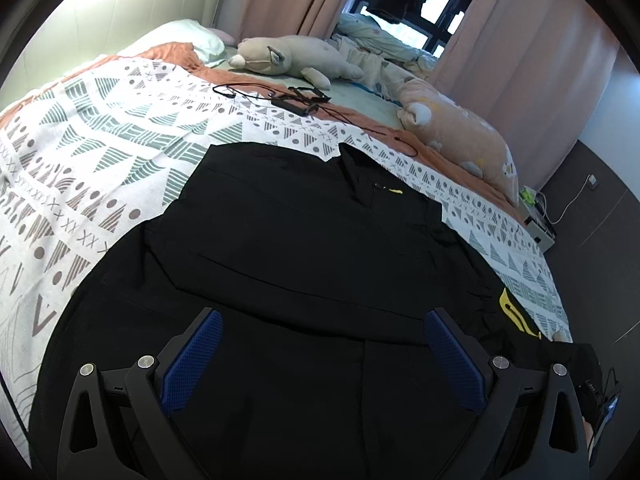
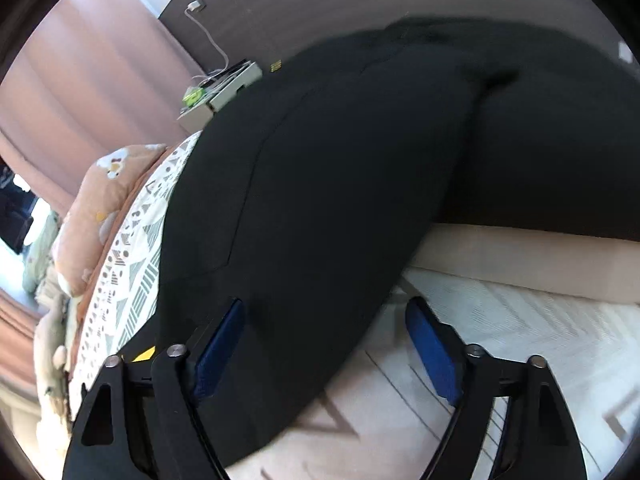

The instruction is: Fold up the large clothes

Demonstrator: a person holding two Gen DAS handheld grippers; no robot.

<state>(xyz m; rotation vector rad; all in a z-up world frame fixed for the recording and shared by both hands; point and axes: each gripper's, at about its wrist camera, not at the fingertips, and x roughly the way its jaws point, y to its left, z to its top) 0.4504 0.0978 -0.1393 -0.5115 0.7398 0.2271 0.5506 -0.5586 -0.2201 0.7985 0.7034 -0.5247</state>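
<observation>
A big black jacket [image 1: 304, 240] with yellow marks lies spread out on the bed, on top of a white blanket [image 1: 100, 152] with grey triangles. The left hand-held gripper [image 1: 324, 356] hangs just over the jacket with its blue fingers [image 1: 192, 364] wide apart, holding nothing. The right hand-held gripper [image 2: 326, 348] is by the jacket's edge [image 2: 320, 208], fingers apart too, with dark cloth between them. Further up the bed lie a grey stuffed animal [image 1: 296, 58], some black cables [image 1: 280, 96] and a peach pillow [image 1: 460, 132]
</observation>
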